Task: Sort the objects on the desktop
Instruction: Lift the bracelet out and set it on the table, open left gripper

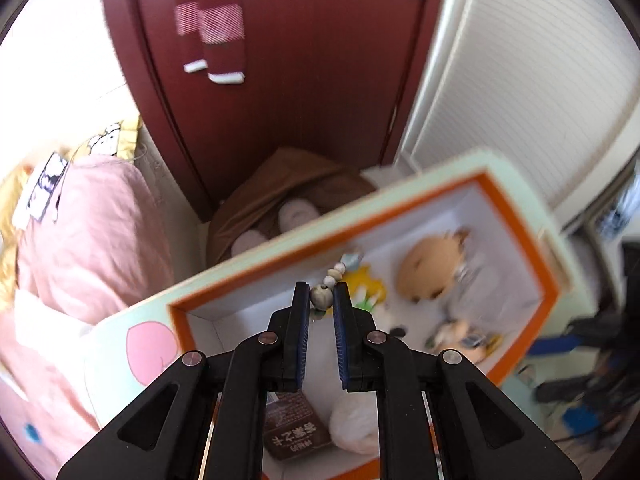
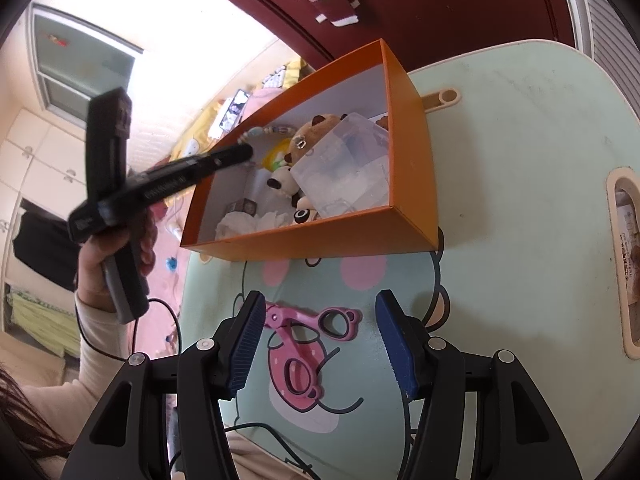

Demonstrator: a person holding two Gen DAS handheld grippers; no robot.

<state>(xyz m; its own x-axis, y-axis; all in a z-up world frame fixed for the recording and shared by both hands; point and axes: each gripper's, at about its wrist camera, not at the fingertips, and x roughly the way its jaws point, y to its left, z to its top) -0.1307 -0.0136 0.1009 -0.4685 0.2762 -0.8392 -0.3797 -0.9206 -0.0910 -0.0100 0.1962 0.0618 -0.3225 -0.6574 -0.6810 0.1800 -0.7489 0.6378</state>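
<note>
Bead string (image 1: 334, 276) is hanging above the orange box (image 1: 516, 216), its grey end bead being pinched between the pressed-together jaws of the left gripper (image 1: 321, 300). Pink scissors (image 2: 304, 322) are lying on the green table (image 2: 520, 160) near its front edge, between the spread, empty jaws of the right gripper (image 2: 320, 340)

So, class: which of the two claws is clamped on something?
The left claw: its pads pinch a bead of the bead string above the orange box. The right claw stands open over the pink scissors.
</note>
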